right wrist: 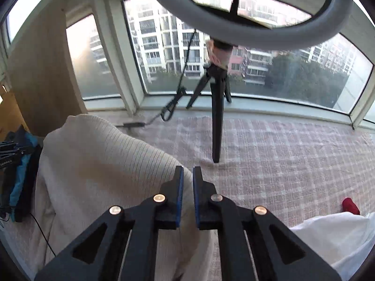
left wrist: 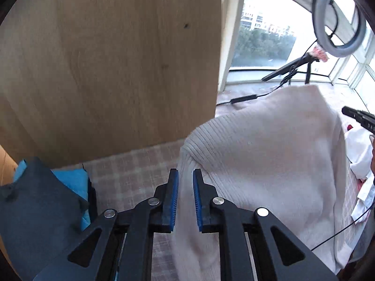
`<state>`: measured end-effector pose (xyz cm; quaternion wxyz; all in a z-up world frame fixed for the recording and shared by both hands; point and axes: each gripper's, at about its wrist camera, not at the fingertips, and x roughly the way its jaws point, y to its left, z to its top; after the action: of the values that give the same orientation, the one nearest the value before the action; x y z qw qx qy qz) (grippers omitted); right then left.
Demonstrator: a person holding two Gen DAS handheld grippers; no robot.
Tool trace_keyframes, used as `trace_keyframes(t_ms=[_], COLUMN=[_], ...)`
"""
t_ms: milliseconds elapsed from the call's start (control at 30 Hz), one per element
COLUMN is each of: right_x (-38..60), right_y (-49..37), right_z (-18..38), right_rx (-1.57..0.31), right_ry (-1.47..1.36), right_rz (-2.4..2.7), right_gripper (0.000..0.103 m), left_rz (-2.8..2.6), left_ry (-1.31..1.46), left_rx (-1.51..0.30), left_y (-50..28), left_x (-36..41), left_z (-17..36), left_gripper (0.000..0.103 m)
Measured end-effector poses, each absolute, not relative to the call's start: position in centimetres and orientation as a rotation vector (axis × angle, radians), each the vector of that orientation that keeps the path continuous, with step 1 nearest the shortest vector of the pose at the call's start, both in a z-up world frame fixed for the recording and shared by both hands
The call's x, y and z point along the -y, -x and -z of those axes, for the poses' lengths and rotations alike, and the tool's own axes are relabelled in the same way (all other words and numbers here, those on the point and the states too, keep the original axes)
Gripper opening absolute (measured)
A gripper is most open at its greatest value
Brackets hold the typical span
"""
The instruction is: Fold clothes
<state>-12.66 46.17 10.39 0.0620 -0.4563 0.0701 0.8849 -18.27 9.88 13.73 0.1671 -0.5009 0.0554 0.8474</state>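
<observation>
A checked cloth (right wrist: 293, 154) is seen spread over the surface below the window (right wrist: 234, 53), beside a wood panel (left wrist: 112, 65). Over the cloth a cream sweater (left wrist: 264, 154) is held up between the two grippers, its ribbed hem draped across the top. A ring light (right wrist: 257, 23) on a tripod (right wrist: 215, 117) is stood on the cloth behind it. Dark and blue clothes (left wrist: 42, 206) are piled at the left, and a white garment (right wrist: 335, 236) lies at the right. The left gripper (left wrist: 185, 175) is clenched on one sweater edge, cloth pinched between its blue fingers (left wrist: 174, 196). The right gripper (right wrist: 187, 172) is likewise clamped on the other edge.
</observation>
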Motion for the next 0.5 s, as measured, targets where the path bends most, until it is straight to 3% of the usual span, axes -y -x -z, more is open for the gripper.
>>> trace_keyframes(t_ms=[100,200,300,367,500], right_x=[-47.7,-48.2,-47.8,-47.0,-44.7], right_y=[10.0,5.2,-0.7,-5.1,-13.2], right_z=[-10.3,-11.4,-11.9,-11.9,-10.9], right_rx=[-0.376,-0.413,-0.443,-0.461,-0.524], right_ry=[1.387,1.423,1.481,1.508,1.570], right_rz=[-2.708,-2.742,-2.741,-2.720,-2.672], right_gripper=[0.008,0.014,0.024,0.032,0.032], left_rz=[-2.407,-2.386,-2.351,-2.318,-2.234], left_ry=[1.373,1.327,1.340,1.386,1.504], left_rx=[-0.154,-0.244,-0.308,-0.289,-0.290], left_y=[15.2,10.8,5.7,2.2,-4.6], left_x=[-8.6,-7.2,-5.1,-3.6,-1.9], left_z=[-15.2,-17.3,-18.2,-17.6,-14.6], left_gripper=[0.012,0.012,0.023,0.026,0.028])
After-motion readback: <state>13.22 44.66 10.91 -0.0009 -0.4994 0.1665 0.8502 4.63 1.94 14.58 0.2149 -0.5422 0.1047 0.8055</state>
